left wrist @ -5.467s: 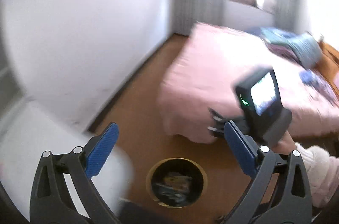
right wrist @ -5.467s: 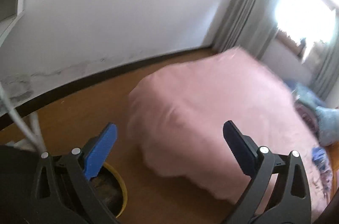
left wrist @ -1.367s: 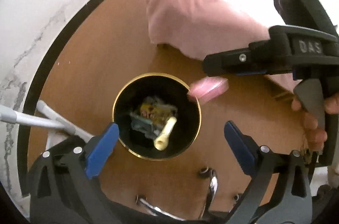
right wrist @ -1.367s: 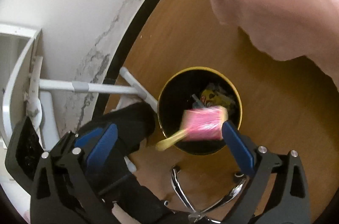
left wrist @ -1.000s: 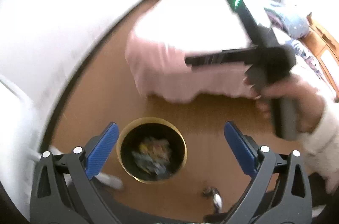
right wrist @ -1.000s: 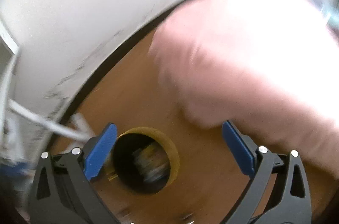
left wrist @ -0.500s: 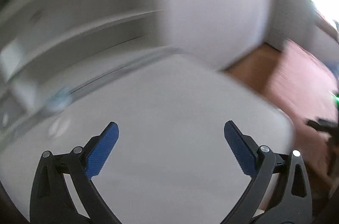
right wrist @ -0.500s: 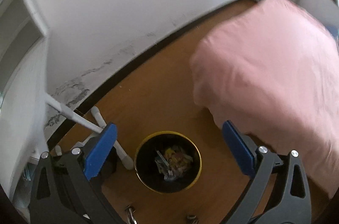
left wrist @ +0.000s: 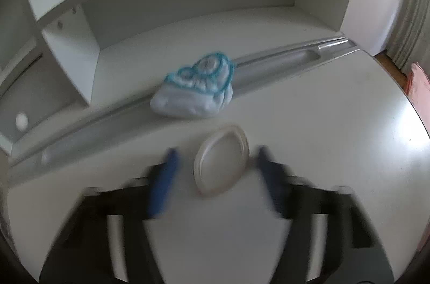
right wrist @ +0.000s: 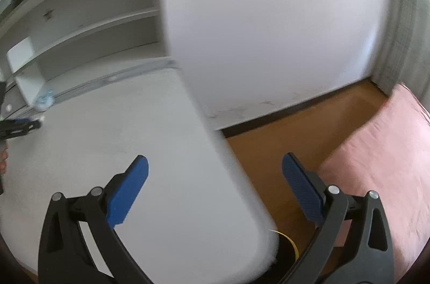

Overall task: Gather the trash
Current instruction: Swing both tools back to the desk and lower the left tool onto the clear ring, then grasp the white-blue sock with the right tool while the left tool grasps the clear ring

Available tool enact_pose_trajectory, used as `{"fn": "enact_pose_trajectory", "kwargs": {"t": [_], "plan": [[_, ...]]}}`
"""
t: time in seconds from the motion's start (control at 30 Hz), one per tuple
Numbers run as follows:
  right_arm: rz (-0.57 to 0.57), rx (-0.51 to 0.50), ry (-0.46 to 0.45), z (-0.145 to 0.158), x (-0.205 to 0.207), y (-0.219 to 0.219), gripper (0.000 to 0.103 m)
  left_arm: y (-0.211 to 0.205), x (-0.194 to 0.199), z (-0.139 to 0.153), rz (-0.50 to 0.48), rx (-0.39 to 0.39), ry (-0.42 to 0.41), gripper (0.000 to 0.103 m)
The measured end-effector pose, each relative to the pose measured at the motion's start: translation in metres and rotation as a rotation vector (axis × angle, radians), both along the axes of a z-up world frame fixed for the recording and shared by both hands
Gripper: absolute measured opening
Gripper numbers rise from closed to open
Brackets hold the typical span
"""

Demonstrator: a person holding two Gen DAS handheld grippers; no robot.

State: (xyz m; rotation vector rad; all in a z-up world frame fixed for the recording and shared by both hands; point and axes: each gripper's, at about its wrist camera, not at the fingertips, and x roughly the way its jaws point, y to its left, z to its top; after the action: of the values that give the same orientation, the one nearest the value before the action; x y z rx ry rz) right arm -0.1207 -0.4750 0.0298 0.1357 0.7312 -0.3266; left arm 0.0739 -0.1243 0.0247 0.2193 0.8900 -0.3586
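The left gripper [left wrist: 215, 176], released, now brackets a white lid [left wrist: 221, 163] on the desk [left wrist: 336, 122], bare surface rightward. The right gripper [right wrist: 215, 190] gapes empty over the desk's corner; half a second ago it faced the bin [right wrist: 285, 243].

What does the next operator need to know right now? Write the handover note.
Left tool: open, blurred in motion, fingers either side of the white plastic lid lying on the white desk; no grip yet.
Right tool: open, empty, held above the desk's edge.
Trash on the desk: the lid, and behind it a crumpled white-and-blue wrapper lying partly on the desk's groove.
Bin: on the floor under the desk's corner; only its yellow rim shows.
Left to do: grip the lid, carry it to the bin, then collect the wrapper.
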Motion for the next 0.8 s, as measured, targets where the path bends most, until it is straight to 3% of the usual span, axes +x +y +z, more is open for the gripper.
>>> {"fn": "enact_pose_trajectory", "kwargs": {"t": [0.13,0.33,0.4,0.63,0.8], "plan": [[0.090,0.024,-0.016,0.011,0.041,0.034,0.096,0.019,-0.001,0.000,-0.019,-0.070,0.022,0.038],[0.280,0.061,0.032,0.010,0.120,0.108,0.096,0.125,0.000,0.018,0.204,-0.149,-0.049,0.038],[0.372,0.084,0.065,0.002,0.151,0.143,0.096,0.148,0.005,0.014,0.277,-0.167,-0.032,0.038],[0.567,0.088,0.113,-0.014,0.242,0.246,0.096,0.161,0.008,0.010,0.315,-0.130,-0.024,0.038],[0.638,0.061,0.132,-0.018,0.275,0.287,0.096,0.165,0.009,0.008,0.325,-0.126,-0.016,0.038]]}}
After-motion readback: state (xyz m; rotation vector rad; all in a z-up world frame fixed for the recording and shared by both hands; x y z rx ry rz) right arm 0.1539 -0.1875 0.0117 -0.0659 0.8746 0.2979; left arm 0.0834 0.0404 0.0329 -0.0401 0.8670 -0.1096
